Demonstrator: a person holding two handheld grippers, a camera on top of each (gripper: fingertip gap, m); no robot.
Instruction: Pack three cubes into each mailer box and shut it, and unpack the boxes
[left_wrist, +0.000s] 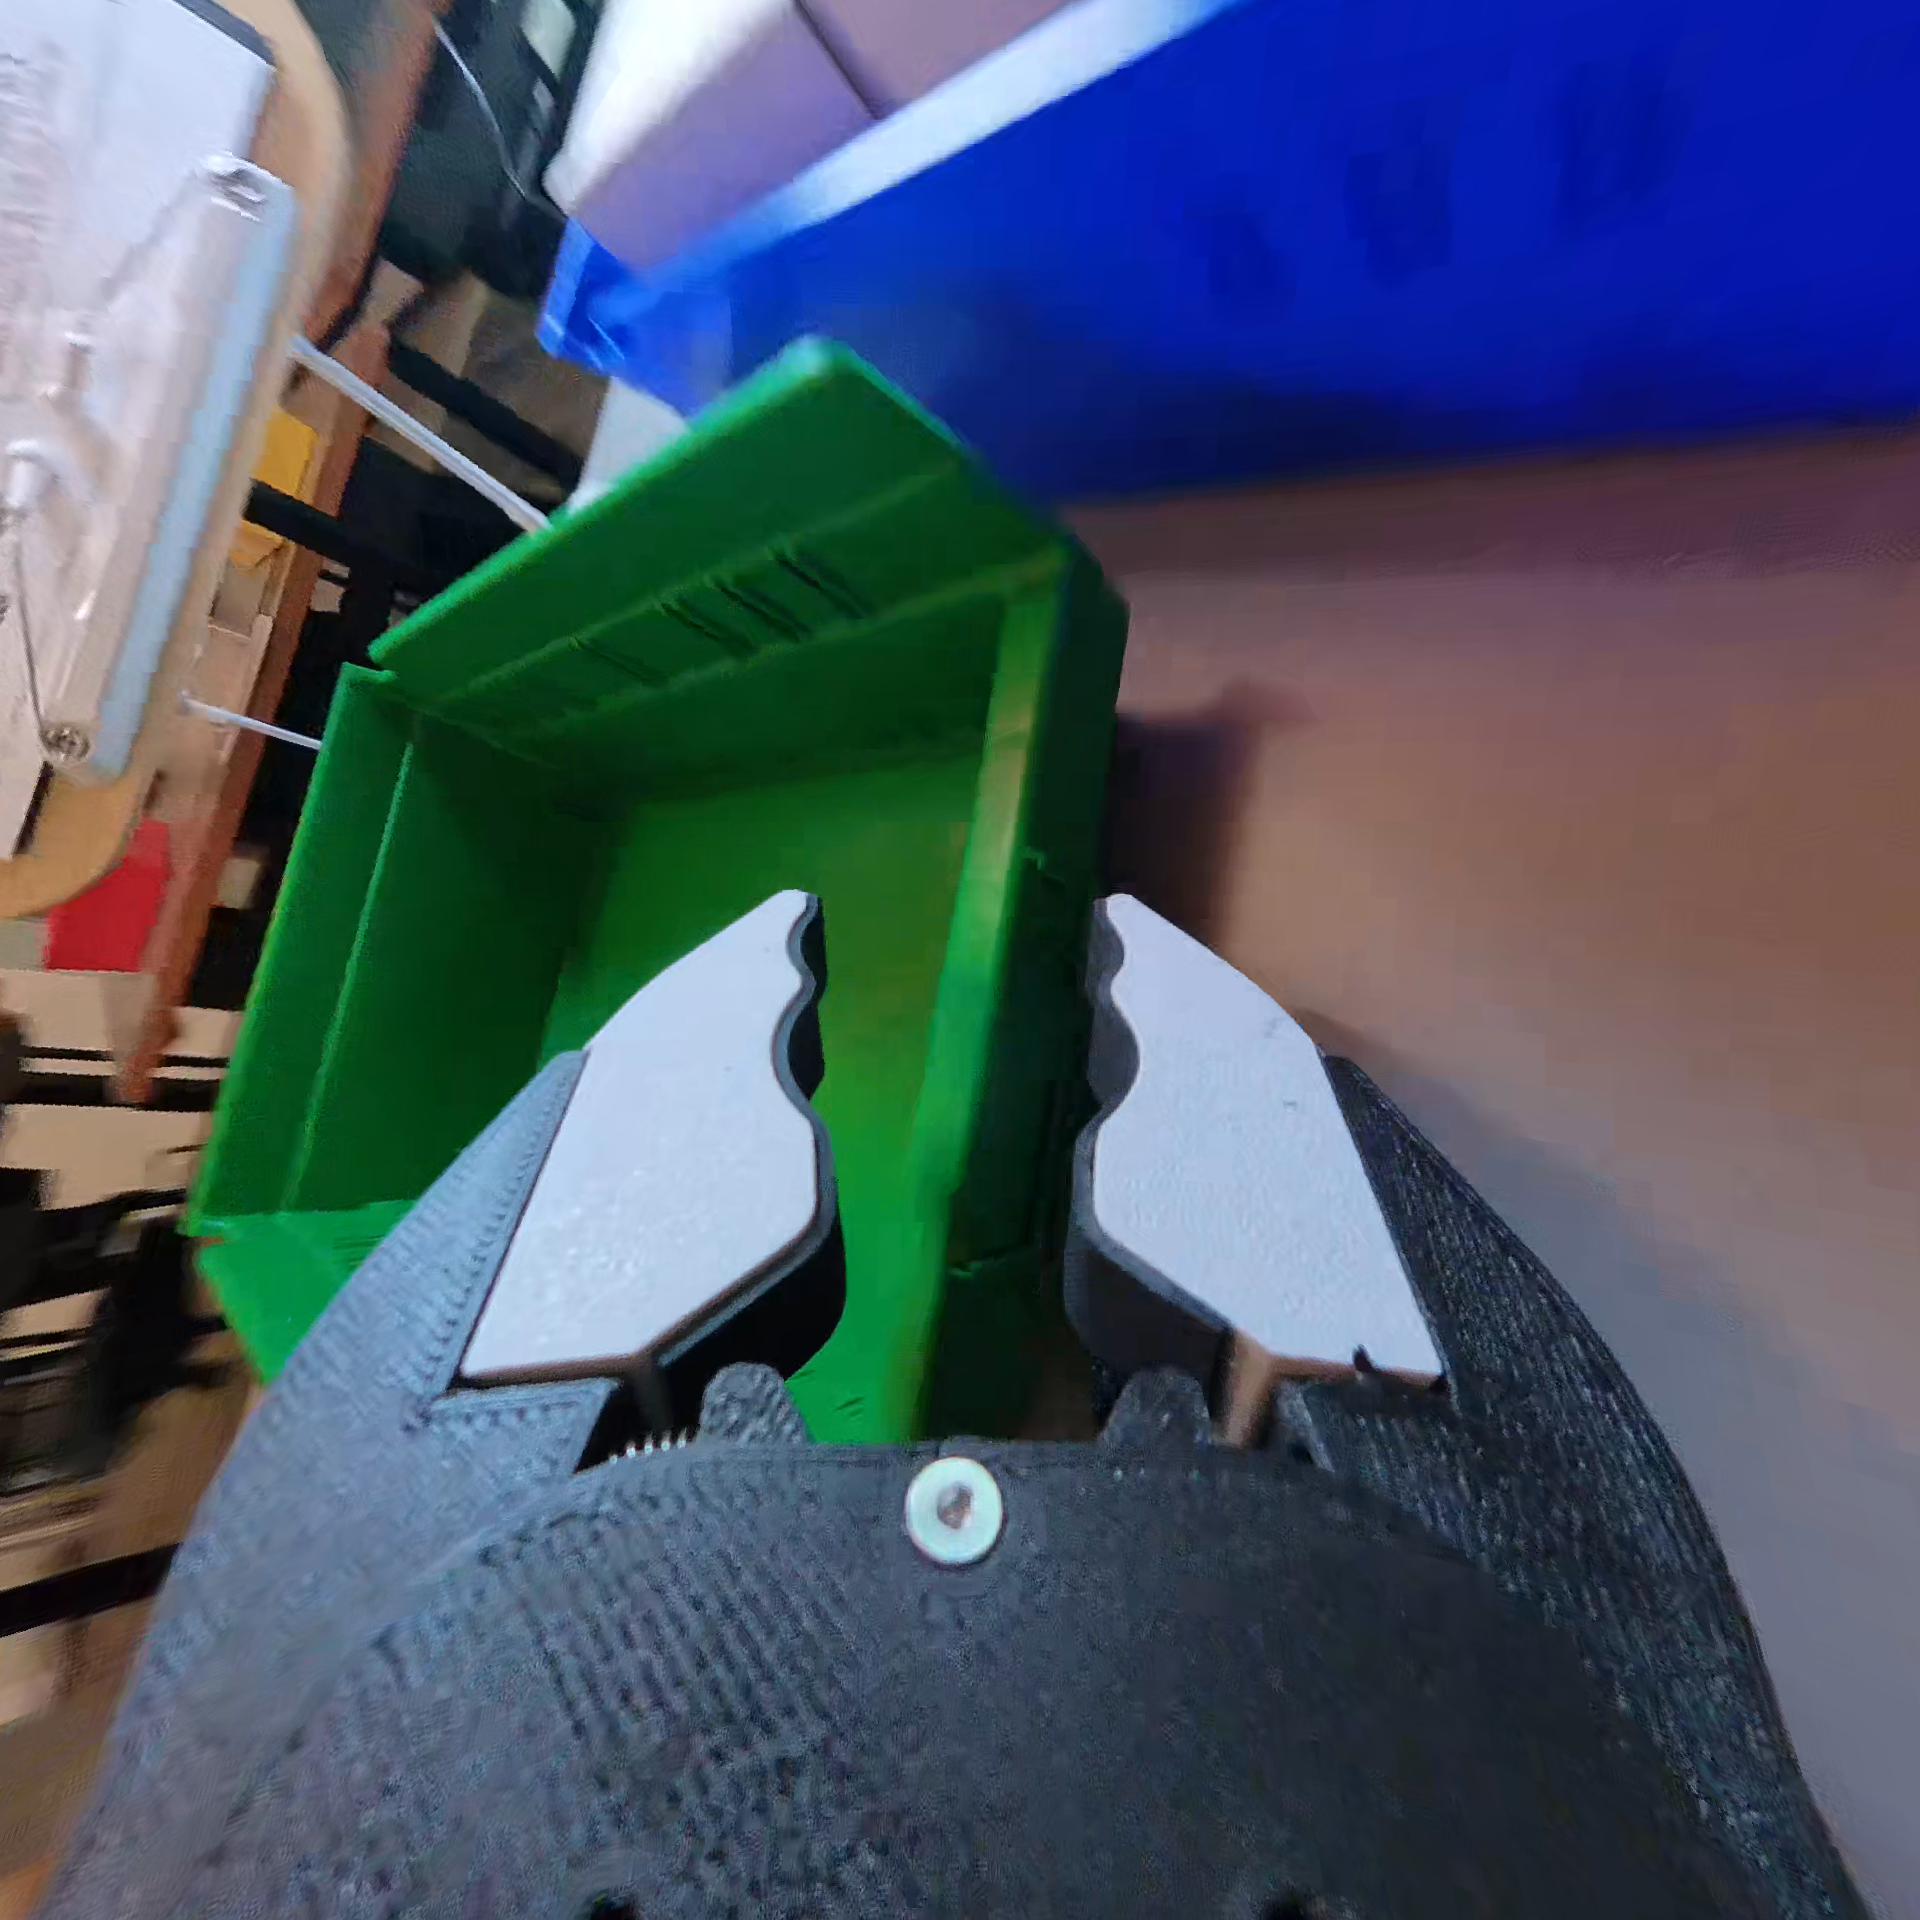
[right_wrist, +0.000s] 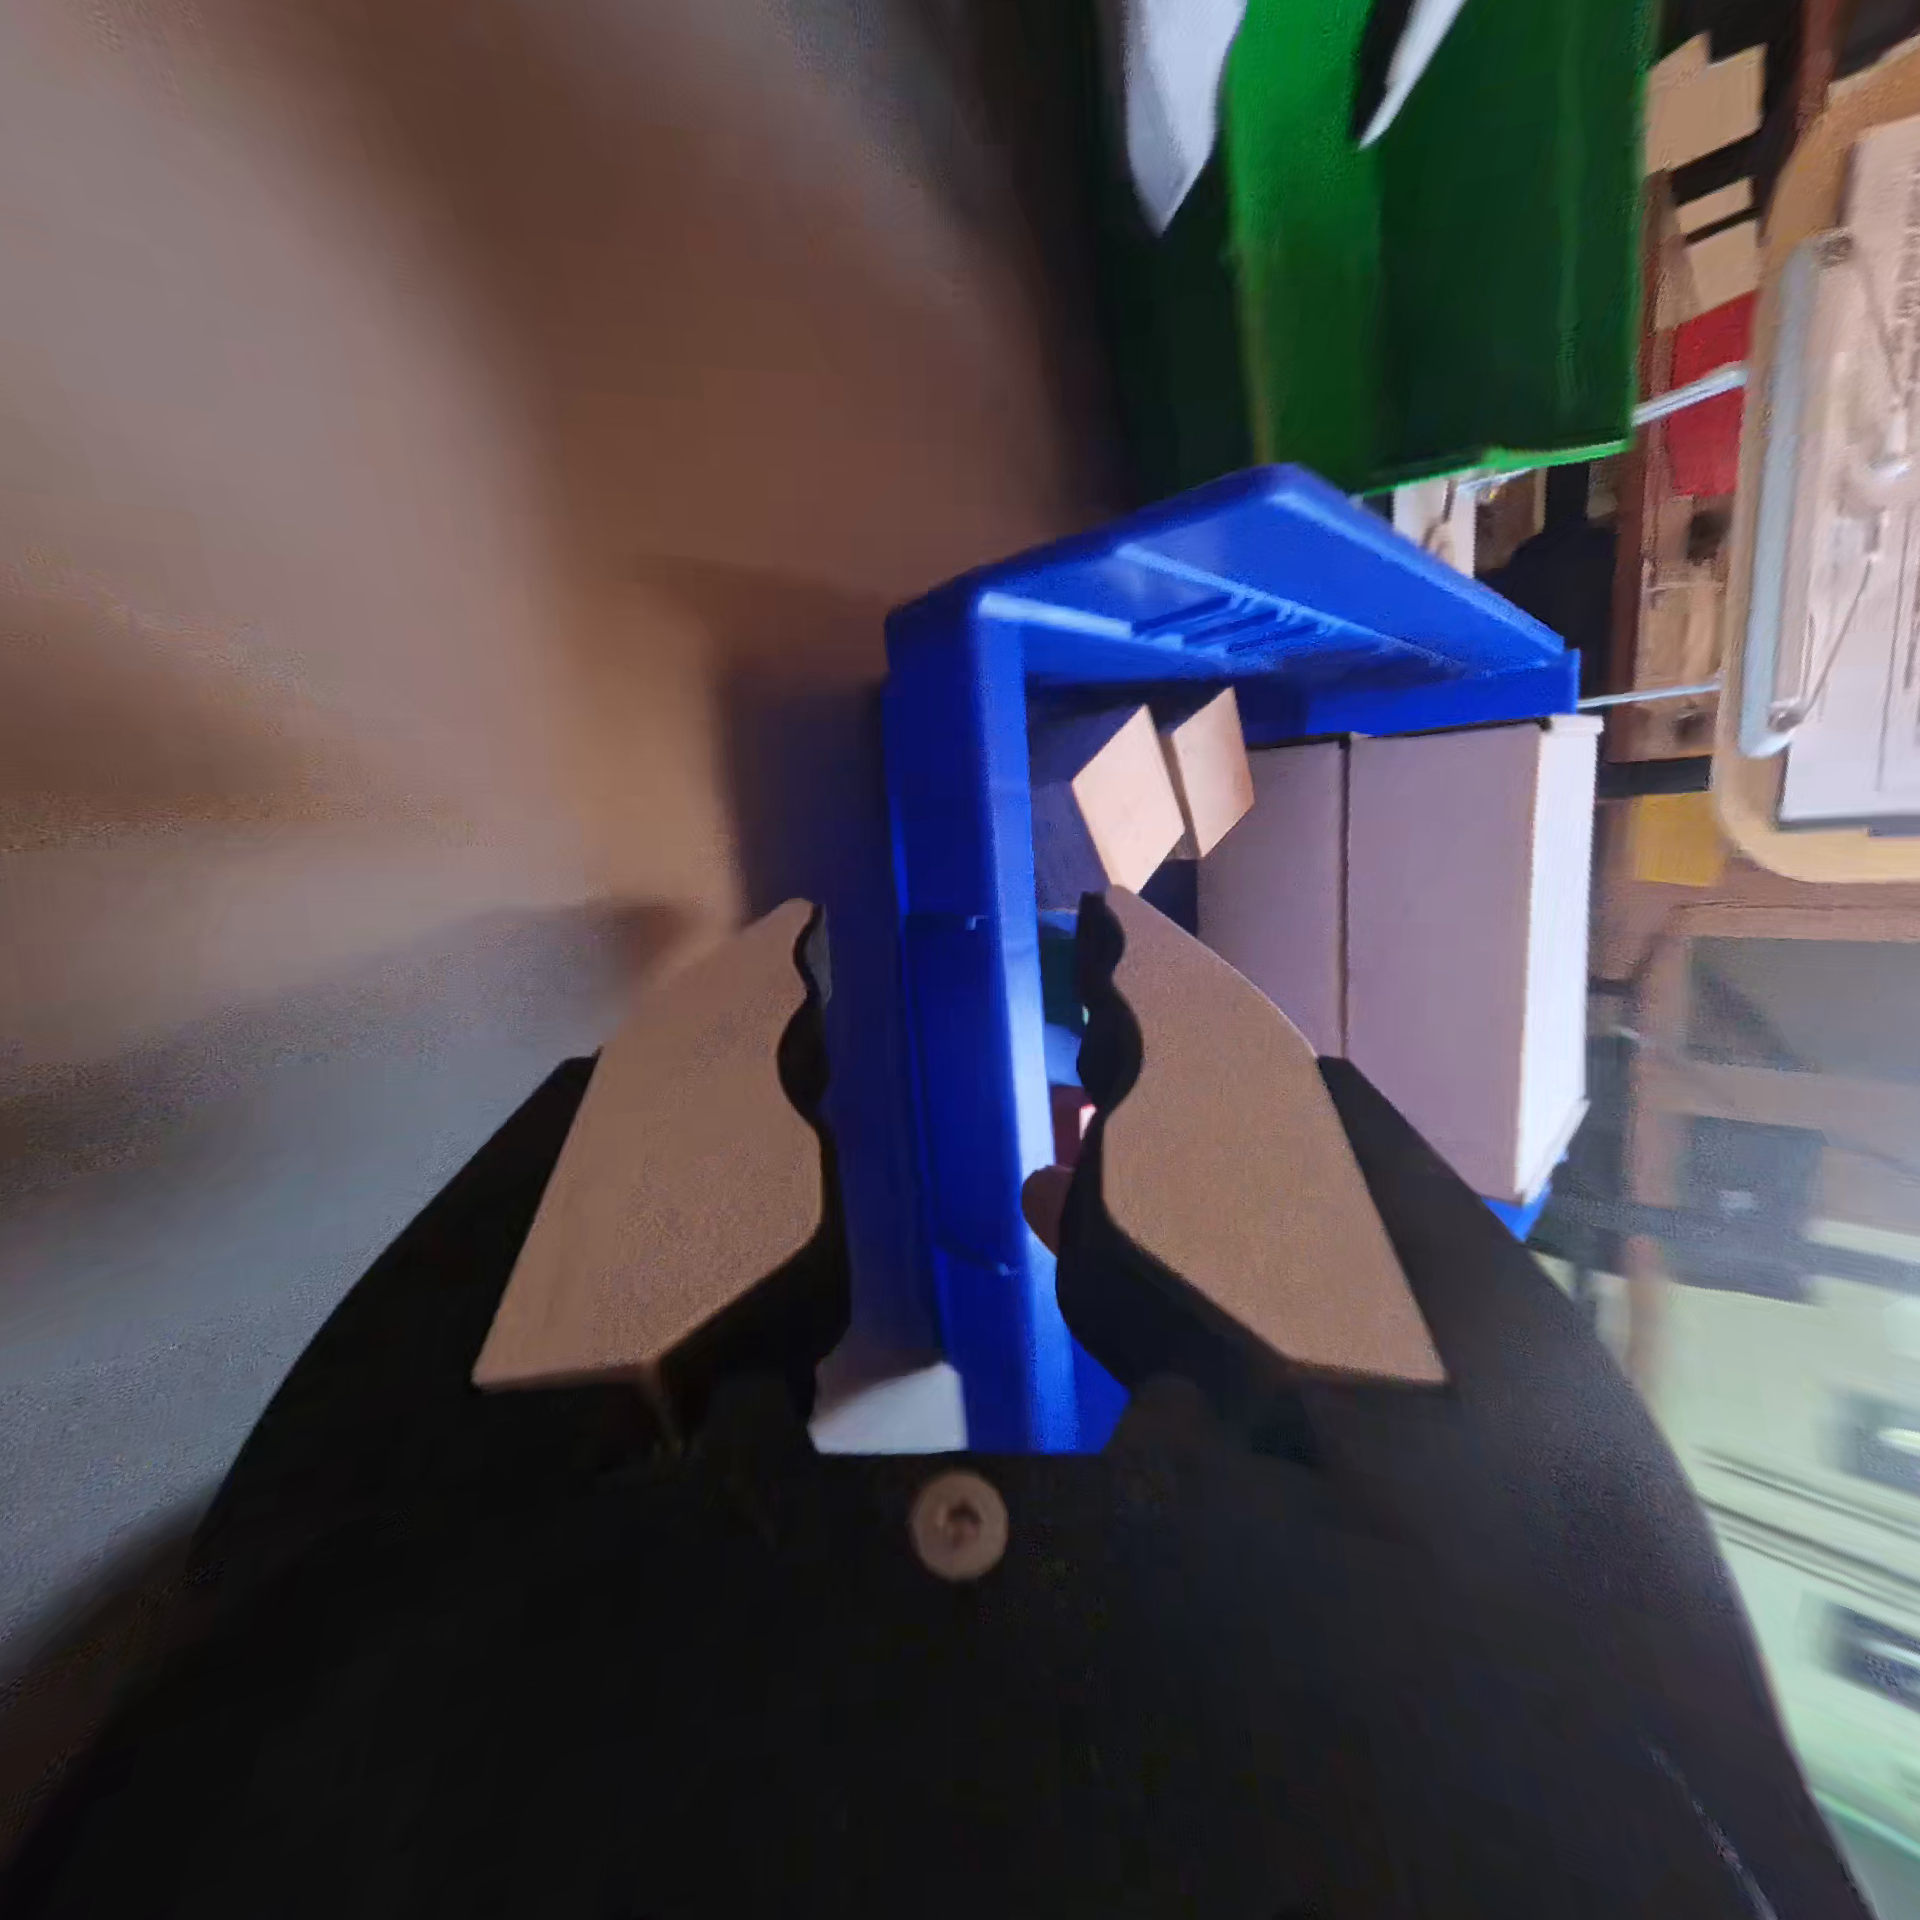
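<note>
My left gripper (left_wrist: 956, 925) is shut on the right wall of an open green bin (left_wrist: 468, 987), one finger inside and one outside. The part of the green bin's inside that shows holds nothing. My right gripper (right_wrist: 951, 925) is shut the same way on the wall of a blue bin (right_wrist: 1247, 561). The blue bin holds two wooden cubes (right_wrist: 1127, 805) and white mailer boxes (right_wrist: 1455, 935). Small coloured things show behind the right finger. The blue bin (left_wrist: 1351, 260) stands right beside the green one, a white box (left_wrist: 707, 135) in it. The green bin (right_wrist: 1455, 260) shows at the top of the right wrist view.
Both bins are over a brown table top (left_wrist: 1507, 831). A wooden board with papers clipped to it (right_wrist: 1849, 520) and cluttered shelving lie beyond the table edge; the board also shows in the left wrist view (left_wrist: 104, 364). Both views are tilted and blurred.
</note>
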